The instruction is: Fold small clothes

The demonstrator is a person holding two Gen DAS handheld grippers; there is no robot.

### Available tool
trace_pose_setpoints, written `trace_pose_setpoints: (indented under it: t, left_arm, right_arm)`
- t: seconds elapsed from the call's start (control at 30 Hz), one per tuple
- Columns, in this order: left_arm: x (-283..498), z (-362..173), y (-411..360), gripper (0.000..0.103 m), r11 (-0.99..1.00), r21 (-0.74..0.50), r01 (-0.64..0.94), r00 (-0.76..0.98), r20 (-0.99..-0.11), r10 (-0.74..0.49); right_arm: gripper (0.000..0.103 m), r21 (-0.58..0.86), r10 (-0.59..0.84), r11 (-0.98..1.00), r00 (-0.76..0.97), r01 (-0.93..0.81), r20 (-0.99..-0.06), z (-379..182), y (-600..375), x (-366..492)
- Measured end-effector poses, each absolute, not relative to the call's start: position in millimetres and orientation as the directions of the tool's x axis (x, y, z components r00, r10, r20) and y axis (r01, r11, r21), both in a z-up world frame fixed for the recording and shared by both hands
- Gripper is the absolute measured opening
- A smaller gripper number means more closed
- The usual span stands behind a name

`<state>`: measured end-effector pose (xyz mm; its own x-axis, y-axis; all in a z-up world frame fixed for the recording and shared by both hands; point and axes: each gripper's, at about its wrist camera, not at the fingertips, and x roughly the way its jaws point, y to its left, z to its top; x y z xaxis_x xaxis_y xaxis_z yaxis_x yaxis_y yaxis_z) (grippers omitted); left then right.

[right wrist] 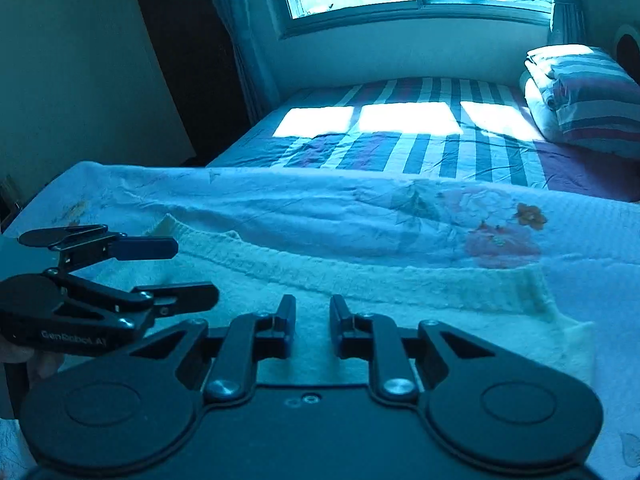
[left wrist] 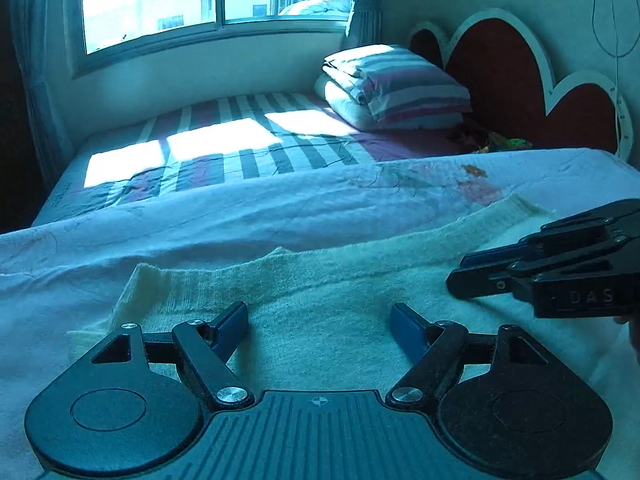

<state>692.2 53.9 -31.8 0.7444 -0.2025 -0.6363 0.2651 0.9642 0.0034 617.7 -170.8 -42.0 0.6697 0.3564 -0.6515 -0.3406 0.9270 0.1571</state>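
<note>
A striped bed [left wrist: 224, 140] fills the far room, a floral sheet [left wrist: 280, 208] spread in front of it. On that sheet lies the cream knit garment [left wrist: 320, 304], flat, running from 9 to 3 o'clock under both tongs. The folded striped quilt [left wrist: 400, 84] sits at 1 o'clock, well apart. The left gripper [left wrist: 319, 326] hangs over the knit with fingers spread wide, holding nothing. The right gripper [right wrist: 313, 324], at its 3 o'clock, has fingers nearly together with a narrow gap, also holding nothing.
</note>
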Motion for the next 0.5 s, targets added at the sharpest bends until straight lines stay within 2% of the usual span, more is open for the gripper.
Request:
trace_pose_setpoints:
  t: [0.07,0.2,0.33,0.37,0.4,0.5]
  left_arm:
    - [685,-32,75,0.079,0.972,0.003,0.237,0.763,-0.619,-0.184]
    - [680,-35,134,0.079,0.99,0.01,0.143,0.776,-0.622,-0.106]
    - [666,-22,150,0.079,0.996,0.035,0.083,0.79,-0.611,-0.045]
    - [658,-16,149,0.079,0.997,0.014,0.077,0.804,-0.592,-0.054]
    - [645,-7,143,0.079,0.995,-0.025,0.095,0.822,-0.562,-0.092]
    - [614,2,109,0.079,0.985,-0.048,0.164,0.824,-0.543,-0.164]
  right_arm:
    - [0.018,0.076,0.32,0.93,0.688,-0.36,-0.651,-46,-168,614]
    - [0.018,0.008,0.187,0.971,0.745,-0.238,-0.64,-42,-225,603]
    - [0.014,0.059,0.159,0.986,0.748,-0.159,-0.644,-42,-285,597]
    - [0.024,0.07,0.142,0.989,0.751,-0.127,-0.645,-36,-288,594]
    - [0.023,0.076,0.13,0.991,0.76,-0.105,-0.637,-31,-288,589]
    - [0.024,0.125,0.217,0.976,0.781,-0.178,-0.585,-17,-265,561]
